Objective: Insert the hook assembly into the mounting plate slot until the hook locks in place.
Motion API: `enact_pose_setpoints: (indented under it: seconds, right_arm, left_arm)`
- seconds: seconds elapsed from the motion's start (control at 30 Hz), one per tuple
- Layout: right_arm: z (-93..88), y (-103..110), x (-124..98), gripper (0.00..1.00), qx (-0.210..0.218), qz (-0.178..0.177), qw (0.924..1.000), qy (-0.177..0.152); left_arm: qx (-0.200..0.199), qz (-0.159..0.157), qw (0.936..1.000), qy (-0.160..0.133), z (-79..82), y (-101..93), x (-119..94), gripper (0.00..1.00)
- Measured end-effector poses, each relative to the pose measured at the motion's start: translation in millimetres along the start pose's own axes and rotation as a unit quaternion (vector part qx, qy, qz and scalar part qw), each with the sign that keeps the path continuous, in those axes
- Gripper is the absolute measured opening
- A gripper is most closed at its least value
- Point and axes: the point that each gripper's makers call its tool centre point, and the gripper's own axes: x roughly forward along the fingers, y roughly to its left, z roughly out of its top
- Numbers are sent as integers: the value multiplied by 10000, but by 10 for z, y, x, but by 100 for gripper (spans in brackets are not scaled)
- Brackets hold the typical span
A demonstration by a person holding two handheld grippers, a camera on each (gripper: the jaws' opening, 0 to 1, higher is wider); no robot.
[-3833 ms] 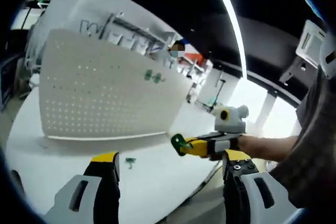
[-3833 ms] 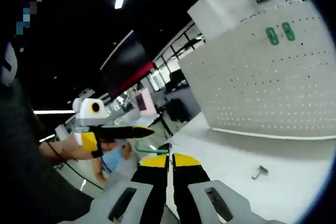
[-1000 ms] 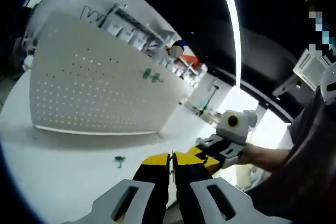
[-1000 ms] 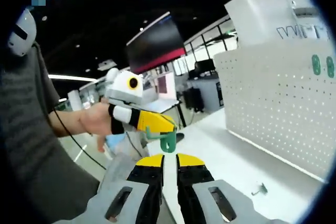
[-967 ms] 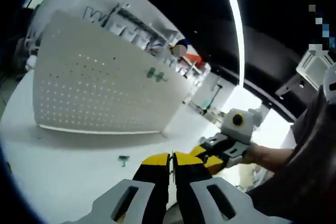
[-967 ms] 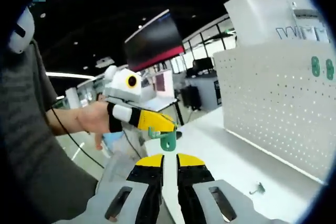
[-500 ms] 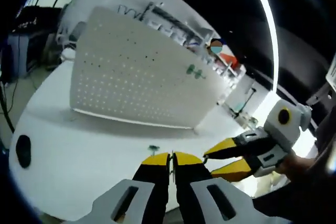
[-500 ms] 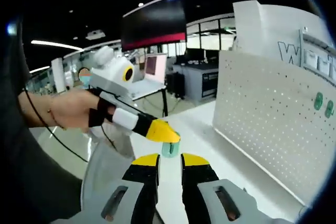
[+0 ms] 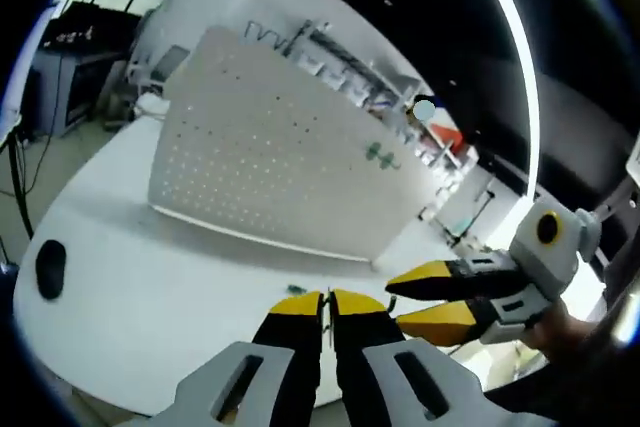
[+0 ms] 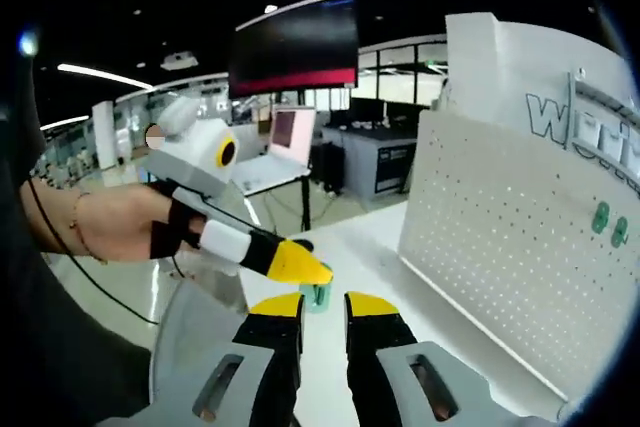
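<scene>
Pegboard (image 9: 280, 172) standing upright across the far part of a white table (image 9: 130, 287), its lower edge resting on the tabletop, two green hooks (image 9: 380, 155) already hanging near its upper right. Lying flat just beyond the left gripper (image 9: 326, 299) tips: a small green piece (image 9: 296, 290), too small to identify. Sitting near the table's left rim: a dark oval object (image 9: 50, 267). Leaving broad bare tabletop between that rim and the board.

Left gripper pressing its yellow-tipped jaws together, pinching a green hook assembly (image 10: 318, 296), seen in the right gripper view just beyond the right gripper (image 10: 322, 305) and still well apart from the board. Right gripper holding its jaws slightly apart, gripping nothing, entering the left gripper view from the right.

Showing a hand (image 10: 100, 222) wrapped around the left gripper's handle. Stretching behind: a dim hall with desks, a large dark screen (image 10: 295, 42) overhead and long ceiling lights (image 9: 515, 57).
</scene>
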Motion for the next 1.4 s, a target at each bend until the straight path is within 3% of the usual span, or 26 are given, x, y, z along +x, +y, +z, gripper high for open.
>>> enact_pose_setpoints:
  seconds: [0.2, 0.43, 0.57, 1.07, 1.4]
  right_arm:
    - [-39, -83, -46, 13, 47, -184, 9998, 47]
    - [-133, -93, -22, 9, 61, -156, 9995, 283]
    - [-139, -82, -21, 4, -139, -175, 9993, 305]
    - [-120, -52, 76, 3, -152, 15, 9992, 359]
    - [-133, 19, 171, 3, -424, 164, 9978, 490]
  left_arm:
    - [76, -131, 9998, 113, -63, -123, 132, 2]
    - [216, -228, 9994, 149, -84, -195, 172, 2]
    - [218, -252, 9994, 125, -95, -218, 172, 2]
    - [-59, -218, 9997, -39, -66, -160, 107, 2]
    - [-163, -160, 9997, -128, -82, -131, 55, 2]
